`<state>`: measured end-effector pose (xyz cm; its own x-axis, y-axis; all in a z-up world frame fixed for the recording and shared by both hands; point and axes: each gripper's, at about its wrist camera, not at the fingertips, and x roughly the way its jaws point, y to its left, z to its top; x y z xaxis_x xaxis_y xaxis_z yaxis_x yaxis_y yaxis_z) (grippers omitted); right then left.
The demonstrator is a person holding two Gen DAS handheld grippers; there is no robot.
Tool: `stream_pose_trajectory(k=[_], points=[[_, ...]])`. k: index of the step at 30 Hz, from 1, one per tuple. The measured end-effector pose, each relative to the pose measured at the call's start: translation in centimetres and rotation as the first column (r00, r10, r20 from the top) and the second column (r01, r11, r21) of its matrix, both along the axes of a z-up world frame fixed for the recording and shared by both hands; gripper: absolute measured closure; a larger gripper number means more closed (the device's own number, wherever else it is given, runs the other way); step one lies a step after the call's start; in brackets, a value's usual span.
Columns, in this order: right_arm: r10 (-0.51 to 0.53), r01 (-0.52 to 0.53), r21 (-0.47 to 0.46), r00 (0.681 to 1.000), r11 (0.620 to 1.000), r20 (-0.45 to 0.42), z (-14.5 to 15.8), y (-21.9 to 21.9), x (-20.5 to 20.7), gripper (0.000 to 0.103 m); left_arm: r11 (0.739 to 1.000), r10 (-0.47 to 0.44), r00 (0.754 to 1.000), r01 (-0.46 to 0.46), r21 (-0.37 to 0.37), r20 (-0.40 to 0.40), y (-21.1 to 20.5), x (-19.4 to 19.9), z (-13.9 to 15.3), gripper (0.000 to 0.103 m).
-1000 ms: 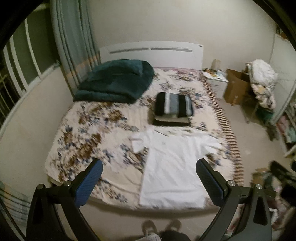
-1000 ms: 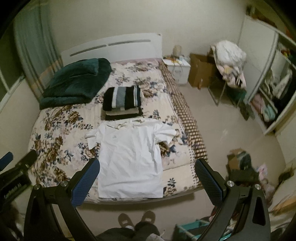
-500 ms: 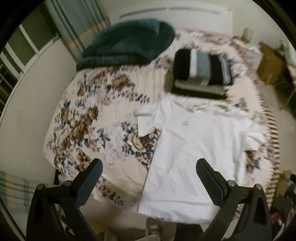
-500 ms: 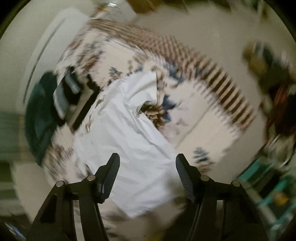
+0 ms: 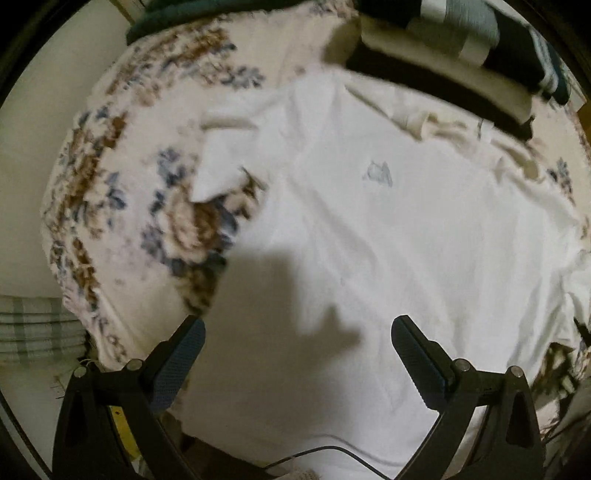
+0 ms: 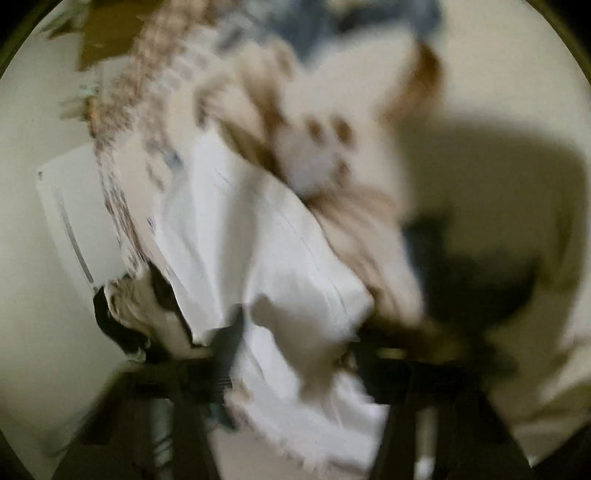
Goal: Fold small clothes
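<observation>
My left gripper (image 5: 297,354) pointed steeply down over the foot end of the bed, its jaws standing wide apart with nothing between the blue pads (image 5: 177,363). Below it the white T-shirt (image 5: 388,236) lay spread flat, front up, on the floral bedspread (image 5: 110,192), with a small grey logo (image 5: 377,173) showing on the chest. One short sleeve (image 5: 218,166) reached out over the floral print. The gripper's shadow fell across the shirt's lower part. A stack of folded clothes (image 5: 461,62) sat just beyond the collar, and a dark green blanket (image 5: 155,22) edged the top of the view.

My right gripper (image 6: 295,354) was closing its jaws. That view was heavily blurred; white shirt cloth (image 6: 288,258) lay between the fingers, but I could not tell whether the pads were pressing on it. The shirt's edge appeared bunched near the side of the bed.
</observation>
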<state>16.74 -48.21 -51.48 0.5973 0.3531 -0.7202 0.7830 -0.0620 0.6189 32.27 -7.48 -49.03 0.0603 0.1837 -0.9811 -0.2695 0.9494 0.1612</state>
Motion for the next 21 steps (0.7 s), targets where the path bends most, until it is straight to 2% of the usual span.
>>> stream_pose_trajectory(k=[1, 3, 5, 6, 7, 8, 9, 10, 11, 13, 16, 17, 19, 20, 21], points=[[0.014, -0.016, -0.088, 1.000, 0.996, -0.019, 0.9, 0.2, 0.1, 0.097, 1.000, -0.010, 1.000, 0.010, -0.003, -0.005, -0.1, 0.1, -0.6, 0.000], [0.043, -0.048, -0.260, 0.999, 0.964, -0.023, 3.4, 0.9, 0.0, 0.098, 0.999, -0.041, 0.999, 0.041, -0.003, -0.007, -0.6, 0.6, -1.8, 0.000], [0.116, -0.130, -0.430, 0.991, 0.893, -0.060, 5.7, 2.1, 0.0, 0.098, 0.997, -0.071, 0.997, 0.070, 0.008, 0.005, -0.7, 1.0, -2.4, 0.000], [0.160, -0.195, -0.495, 0.981, 0.846, -0.113, 6.0, 2.8, 0.0, 0.098, 0.996, -0.086, 0.996, 0.086, 0.013, 0.011, -0.6, 1.2, -2.7, 0.000], [0.191, -0.249, -0.511, 0.968, 0.822, -0.164, 5.9, 3.2, 0.2, 0.098, 0.995, -0.098, 0.995, 0.098, 0.016, 0.012, -0.5, 1.3, -3.1, 0.000], [0.205, -0.275, -0.488, 0.960, 0.828, -0.194, 4.9, 3.5, 0.1, 0.092, 0.995, -0.103, 0.995, 0.103, 0.015, 0.011, -0.3, 1.5, -3.3, 0.000], [0.199, -0.264, -0.417, 0.961, 0.870, -0.194, 2.9, 3.5, -0.4, 0.075, 0.995, -0.104, 0.995, 0.104, 0.014, 0.011, 0.1, 1.7, -3.7, 0.000], [0.176, -0.228, -0.345, 0.969, 0.911, -0.175, 1.5, 3.3, -0.9, 0.063, 0.995, -0.101, 0.995, 0.101, 0.012, 0.012, 0.5, 1.9, -3.9, 0.000], [0.128, -0.159, -0.268, 0.983, 0.950, -0.129, -0.3, 3.2, -1.7, 0.048, 0.996, -0.094, 0.995, 0.094, 0.007, 0.015, 1.1, 2.0, -4.2, 0.000], [0.012, -0.014, -0.149, 1.000, 0.989, -0.017, -3.2, 3.3, -2.8, 0.046, 0.997, -0.080, 0.997, 0.080, 0.006, 0.016, 2.0, 2.1, -4.6, 0.000], [-0.097, 0.101, -0.067, 0.994, 0.993, 0.053, -5.5, 4.2, -3.0, 0.046, 0.999, -0.045, 0.999, 0.045, 0.001, 0.017, 3.7, 2.0, -5.2, 0.000], [-0.113, 0.117, -0.062, 0.991, 0.991, 0.065, -5.7, 4.4, -2.8, 0.047, 0.999, -0.032, 0.999, 0.032, 0.002, 0.018, 4.3, 1.9, -5.3, 0.000], [-0.108, 0.113, -0.131, 0.993, 0.985, 0.048, -5.7, 5.2, -1.8, 0.080, 1.000, -0.004, 1.000, 0.004, 0.001, 0.023, 5.6, 1.6, -5.5, 0.000], [-0.062, 0.064, -0.199, 0.998, 0.978, 0.015, -4.7, 5.7, -0.3, 0.096, 1.000, 0.011, 1.000, -0.011, 0.001, 0.026, 6.3, 1.5, -5.5, 0.000], [-0.012, 0.009, -0.279, 1.000, 0.960, -0.006, -3.8, 6.3, 1.0, 0.098, 1.000, 0.023, 0.999, -0.023, 0.003, 0.027, 6.7, 1.3, -5.4, 0.000]])
